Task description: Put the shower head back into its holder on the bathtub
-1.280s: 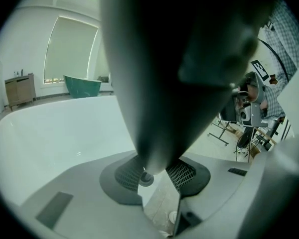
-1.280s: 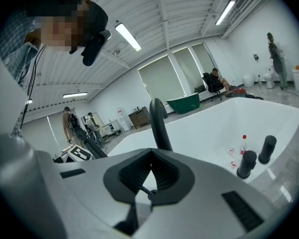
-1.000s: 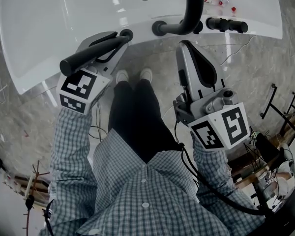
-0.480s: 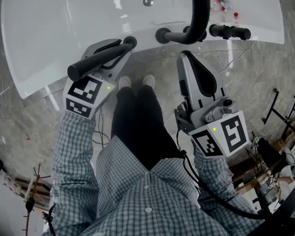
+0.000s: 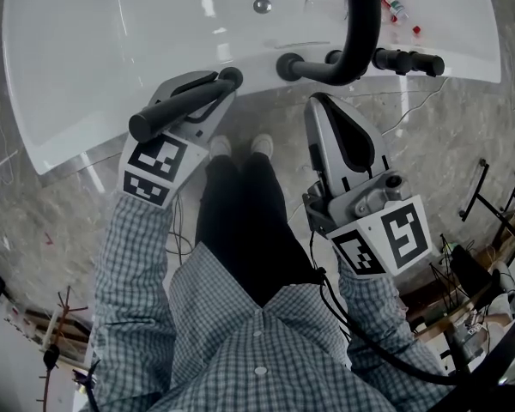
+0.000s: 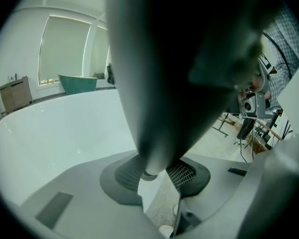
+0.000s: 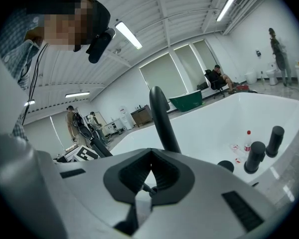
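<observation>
Over the last second the shower head (image 5: pixel 178 103) has crept toward the near rim of the bathtub (image 5: pixel 86 84). Its front end has kept its place on that rim, just left of the black fitting (image 5: pixel 289 65) at the foot of the tap (image 5: pixel 360 24), while its free back end has drawn closer and the stick now looks a little shorter from above. I read that as the front end being fed or tipped into its holder, so the job seems close to finished. I cannot make out the holder itself under that round front end, so I can't say the shower head is seated. My left claw (image 6: pixel 157 176) is clamped on the shower head: in the left gripper view the dark stick fills the space between the two ribbed pads (image 6: pixel 127 176), which press on it from either side, with the white tub behind. My right claw (image 7: pixel 149 176) has stayed where it was, held over the floor short of the rim below the tap, well clear of the knobs (image 5: pixel 408 61) at the right end of the rim. Its jaws are drawn together and carry nothing. Before I let go on the left, I want to feel the shower head settle and stop.
</observation>
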The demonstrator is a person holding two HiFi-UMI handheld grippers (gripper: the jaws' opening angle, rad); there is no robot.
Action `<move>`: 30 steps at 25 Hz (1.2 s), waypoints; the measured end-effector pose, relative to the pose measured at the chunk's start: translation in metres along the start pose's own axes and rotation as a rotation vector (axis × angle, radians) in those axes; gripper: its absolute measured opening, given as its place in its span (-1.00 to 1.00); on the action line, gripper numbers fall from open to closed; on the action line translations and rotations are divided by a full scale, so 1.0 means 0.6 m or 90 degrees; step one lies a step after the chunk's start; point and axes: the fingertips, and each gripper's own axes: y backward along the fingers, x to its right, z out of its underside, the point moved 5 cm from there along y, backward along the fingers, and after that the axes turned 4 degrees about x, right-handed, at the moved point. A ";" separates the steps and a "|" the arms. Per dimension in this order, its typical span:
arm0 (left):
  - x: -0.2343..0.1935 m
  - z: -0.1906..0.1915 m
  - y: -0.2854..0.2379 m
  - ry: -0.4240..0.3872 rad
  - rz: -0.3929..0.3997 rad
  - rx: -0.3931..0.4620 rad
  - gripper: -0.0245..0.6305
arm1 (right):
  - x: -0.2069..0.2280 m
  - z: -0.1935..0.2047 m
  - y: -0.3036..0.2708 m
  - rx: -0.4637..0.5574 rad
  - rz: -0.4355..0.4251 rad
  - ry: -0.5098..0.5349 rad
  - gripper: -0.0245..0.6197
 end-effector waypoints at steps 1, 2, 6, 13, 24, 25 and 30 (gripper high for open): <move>-0.001 0.001 0.000 -0.002 0.000 -0.001 -0.50 | -0.001 0.001 -0.002 0.001 -0.002 -0.001 -0.90; -0.001 0.003 -0.001 -0.003 -0.001 -0.003 -0.50 | -0.003 0.002 -0.004 0.002 -0.003 -0.001 -0.90; -0.003 0.009 -0.008 -0.001 -0.003 -0.008 -0.50 | -0.003 0.007 -0.009 0.002 -0.009 -0.003 -0.90; -0.006 0.020 -0.029 -0.012 -0.009 -0.025 -0.50 | -0.005 0.014 -0.011 -0.001 -0.019 -0.003 -0.90; -0.007 0.034 -0.060 -0.043 -0.015 -0.052 -0.50 | -0.004 0.035 -0.005 -0.011 -0.021 -0.016 -0.90; -0.007 0.036 -0.064 -0.048 -0.015 -0.057 -0.50 | -0.004 0.037 -0.005 -0.011 -0.020 -0.018 -0.90; -0.002 0.043 -0.080 -0.096 -0.019 -0.086 -0.50 | -0.001 0.039 -0.003 -0.011 -0.018 -0.020 -0.90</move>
